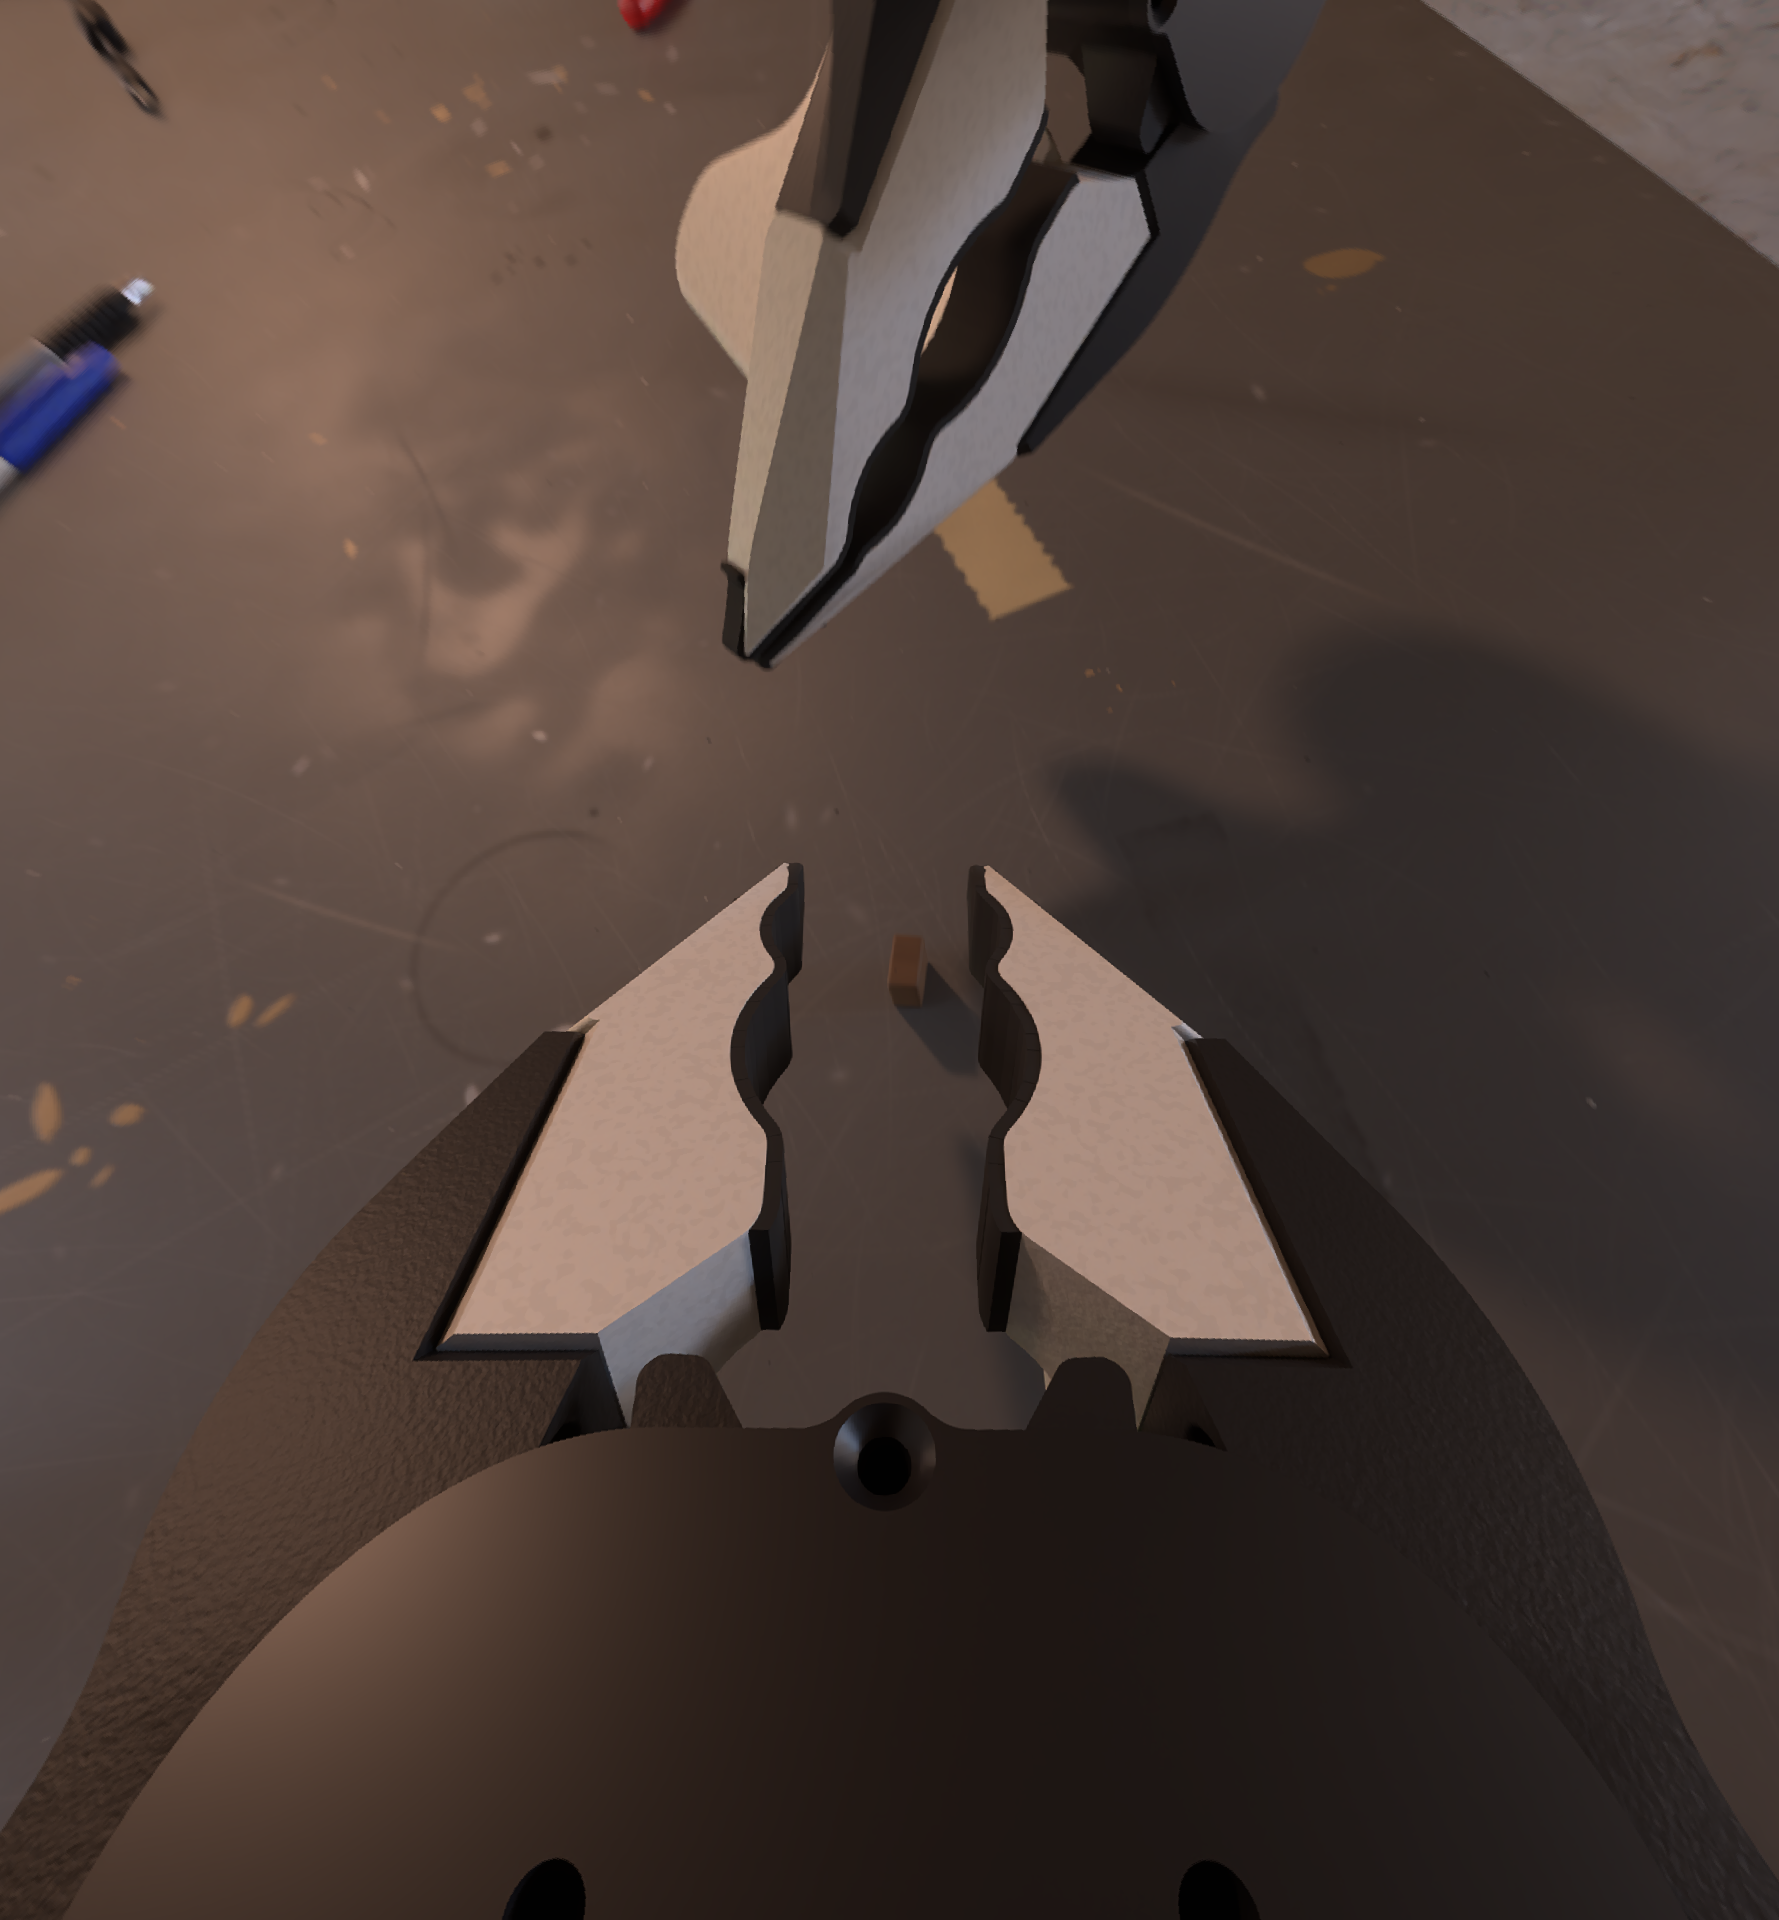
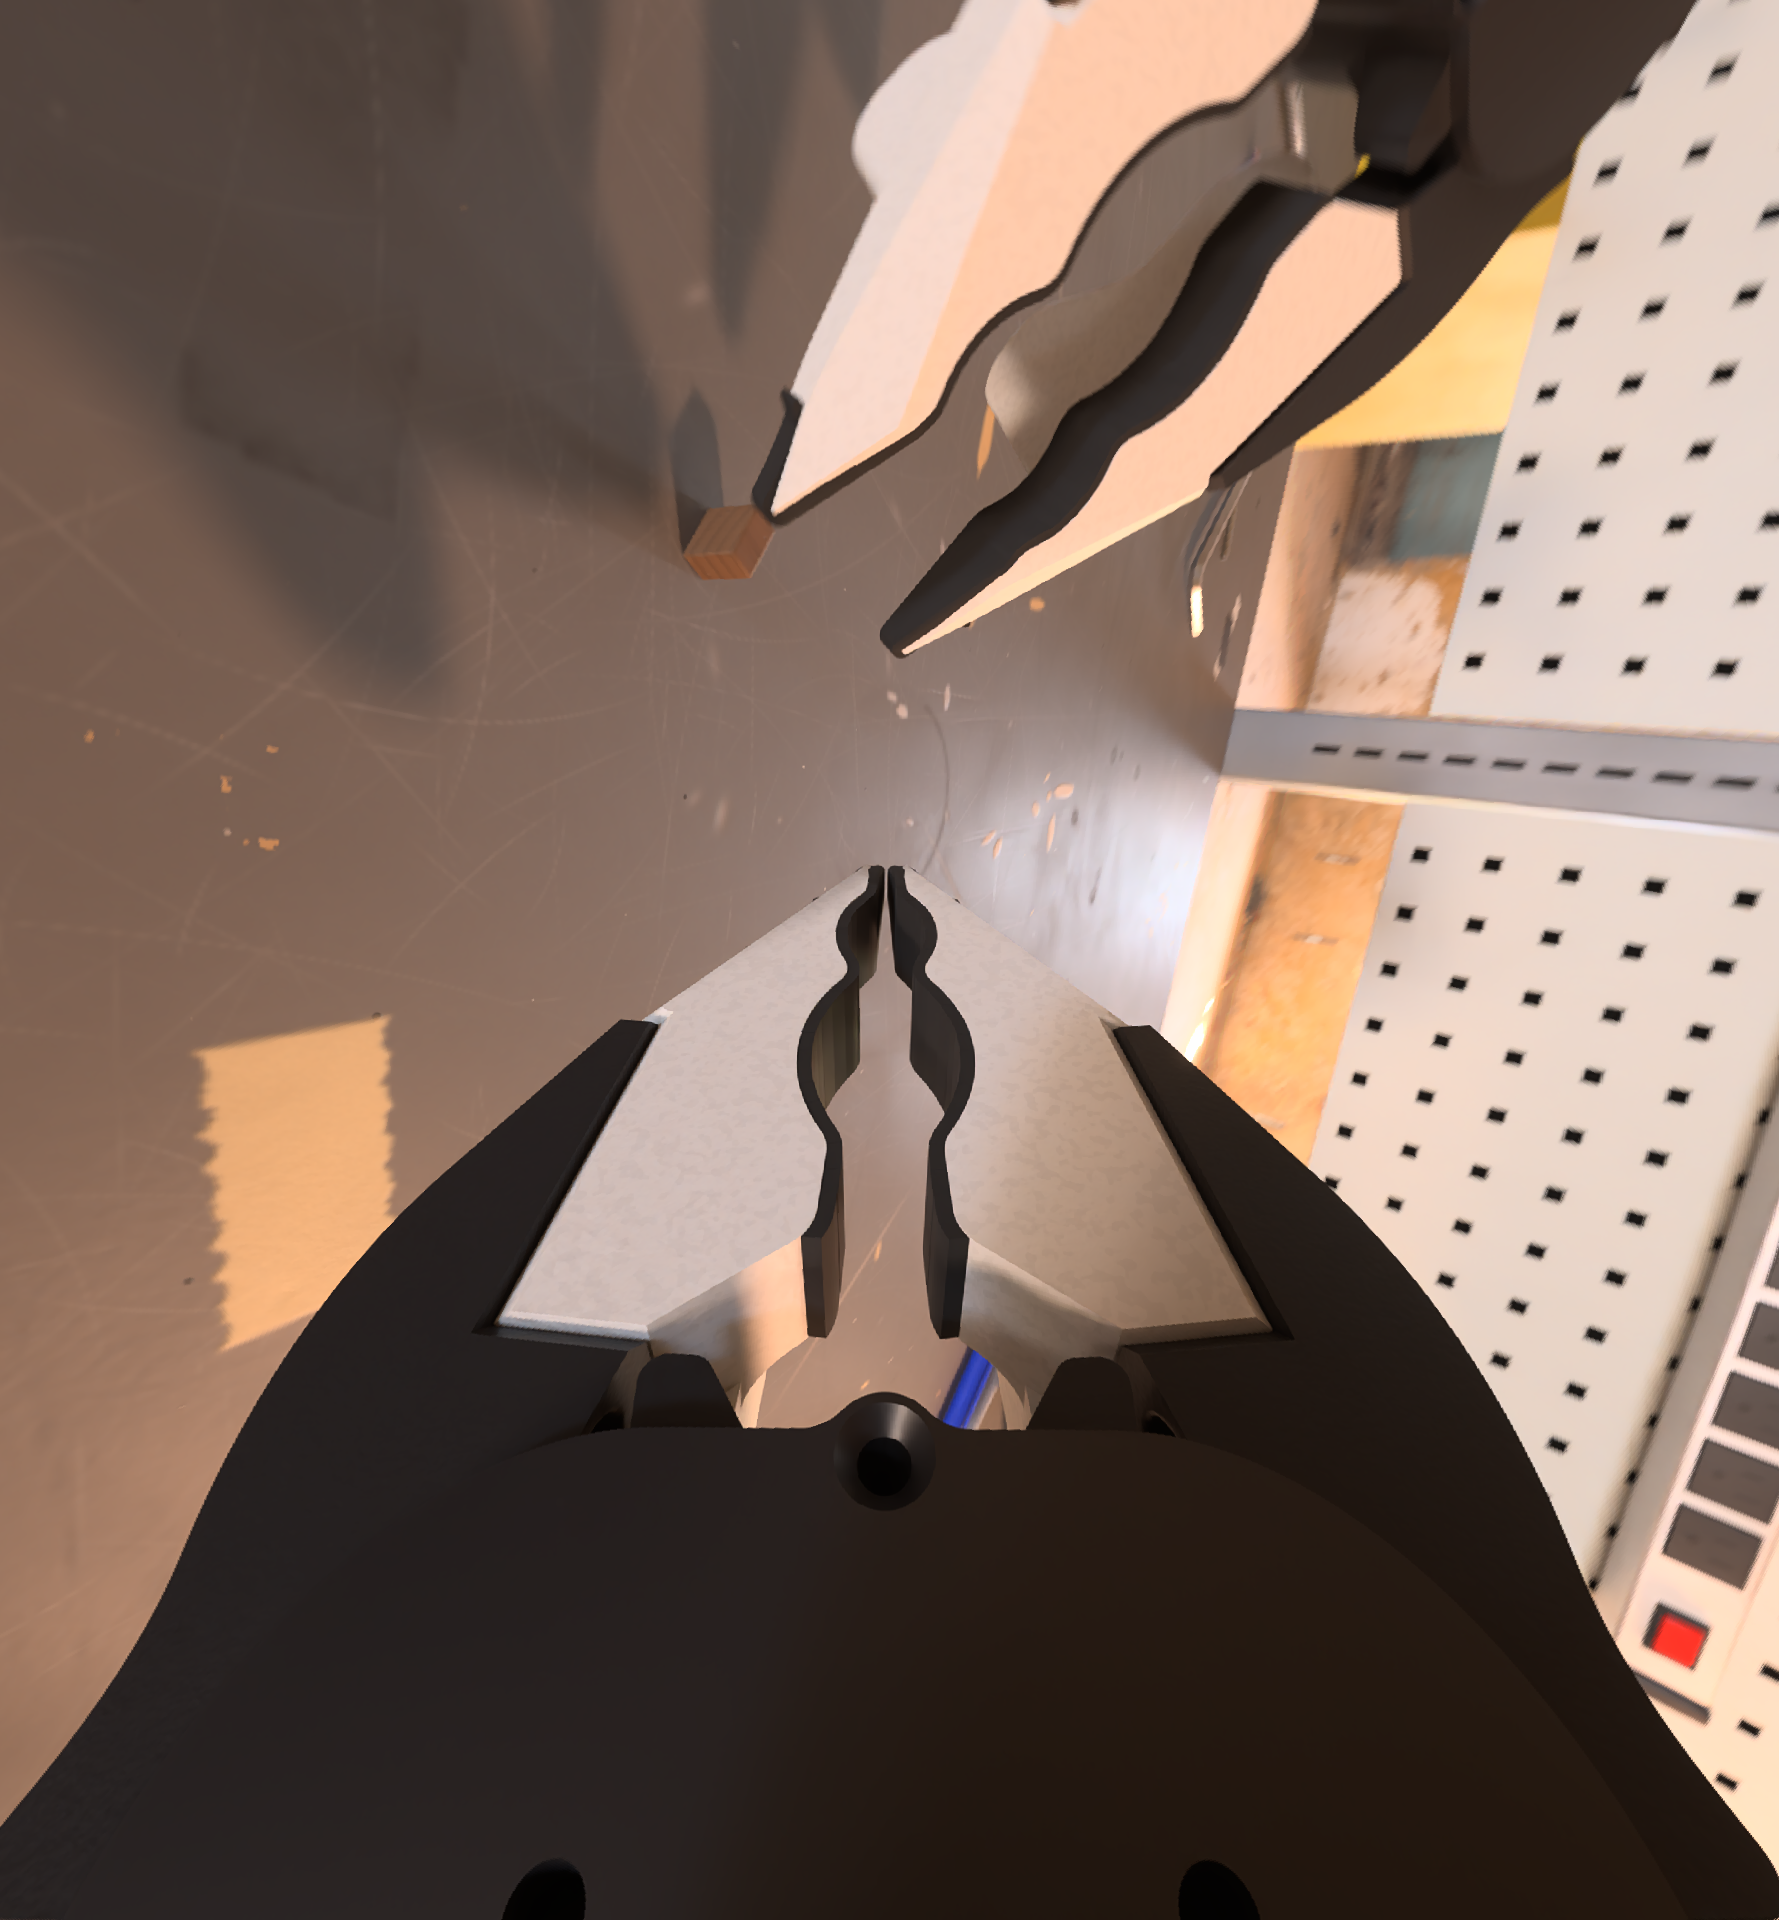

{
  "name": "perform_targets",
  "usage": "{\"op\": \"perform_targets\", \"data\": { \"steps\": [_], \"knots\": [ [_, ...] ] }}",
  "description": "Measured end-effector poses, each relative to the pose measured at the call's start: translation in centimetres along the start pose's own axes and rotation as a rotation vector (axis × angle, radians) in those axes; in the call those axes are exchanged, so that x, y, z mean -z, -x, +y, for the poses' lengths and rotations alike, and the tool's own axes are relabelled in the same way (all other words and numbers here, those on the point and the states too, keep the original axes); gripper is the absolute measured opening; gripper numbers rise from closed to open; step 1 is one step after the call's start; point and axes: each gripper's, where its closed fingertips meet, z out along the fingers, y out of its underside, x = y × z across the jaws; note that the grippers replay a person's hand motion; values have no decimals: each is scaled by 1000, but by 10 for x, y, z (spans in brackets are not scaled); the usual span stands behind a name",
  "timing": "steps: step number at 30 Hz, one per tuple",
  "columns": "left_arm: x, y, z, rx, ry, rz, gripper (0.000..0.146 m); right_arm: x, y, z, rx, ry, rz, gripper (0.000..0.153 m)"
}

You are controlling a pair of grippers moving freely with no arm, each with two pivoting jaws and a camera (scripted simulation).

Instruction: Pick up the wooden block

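Below, left gripper, fingers wide, frames wooden block on table; right gripper, at 12 o'clock, pinched closed, empty.

- no readable writing, labels, brands, numbers or signs in either view.
- pens at the left edge of the left wrist view too blurred for any print to be made out.

Black bodies, pale scalloped jaws
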Motion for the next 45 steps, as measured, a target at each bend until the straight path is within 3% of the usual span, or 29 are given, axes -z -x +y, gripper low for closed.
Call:
{"op": "perform_targets", "data": {
  "steps": [4,10,17,18,23,28,33,37,42,45],
  "knots": [
    [-4,-2,14,16,63,89,33,-1,1,-3,84,-74,58,0],
    [-16,-4,26,-22,155,104,24,-2,-4,-7,171,-134,124,1],
    [-14,-3,29,-66,192,89,14,-11,-8,-5,422,-189,233,1],
    [-15,-4,29,-79,192,90,7,-12,-8,-3,434,-196,239,1],
    [-17,-5,26,-159,184,56,6,-4,-14,6,453,-183,274,0],
    [-14,4,4,-325,90,-110,6,16,-25,15,455,-113,310,1],
    [-6,17,-23,-476,24,-335,6,53,-57,30,439,4,432,0],
    [-4,33,-30,-441,24,-535,6,79,-72,52,245,137,444,0],
    [-2,34,-49,-341,-9,-653,6,87,-39,45,-322,89,294,1],
    [-4,26,-60,-414,-7,-690,6,96,-28,37,-406,60,326,1]
  ]
}}
